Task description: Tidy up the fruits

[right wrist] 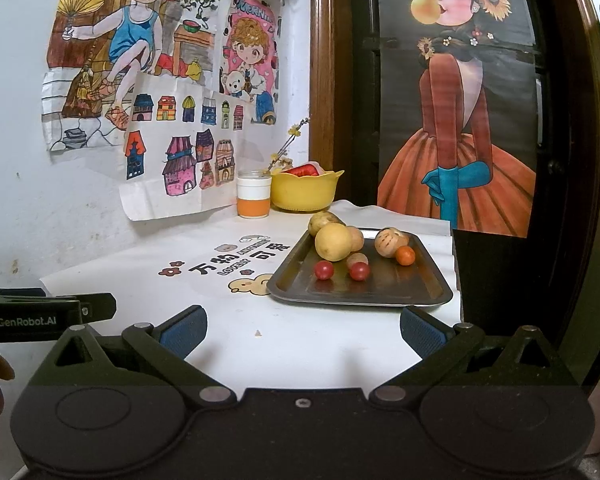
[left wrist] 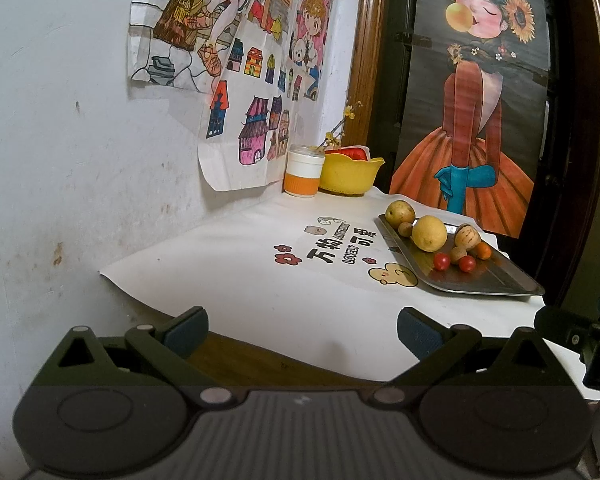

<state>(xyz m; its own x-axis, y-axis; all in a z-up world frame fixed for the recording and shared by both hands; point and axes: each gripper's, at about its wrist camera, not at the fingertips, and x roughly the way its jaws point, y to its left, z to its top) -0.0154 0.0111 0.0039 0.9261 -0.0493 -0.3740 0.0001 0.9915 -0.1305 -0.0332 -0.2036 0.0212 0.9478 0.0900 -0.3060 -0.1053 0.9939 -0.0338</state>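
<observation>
Fruit [right wrist: 332, 242] sits gathered on a metal tray [right wrist: 428, 292] just ahead of the right gripper [right wrist: 300, 332], whose blue-padded fingers [right wrist: 184, 330] stand spread wide with nothing between them. On the tray, a large yellow fruit leans against a potato-like piece [right wrist: 325, 220] at the far end; a striped brown piece [right wrist: 388, 241] lies to their right with a small orange tomato [right wrist: 405, 255] touching it, and two red cherry tomatoes [right wrist: 324, 270] rest nearest the gripper, slightly apart. The tray's raised rim likely keeps the round pieces from rolling onto the white printed cloth [right wrist: 260, 320] that covers the table.

Off to the left and held level with it, the left gripper [left wrist: 300, 330] is likewise wide open and empty, aimed at bare cloth, the tray lying ahead and to its right. Beyond both tools, in the corner by the wall, a yellow bowl [right wrist: 304, 192] holding something red stands just beside a white-and-orange jar [right wrist: 254, 196] with a flowering twig.

Whether the tray is where the fruit is meant to end up, or a holding place before sorting into the bowl, cannot be judged from this scene: the spread suits either reading. Both grippers hang back from the tray, a posture that leaves either free to reach in.
</observation>
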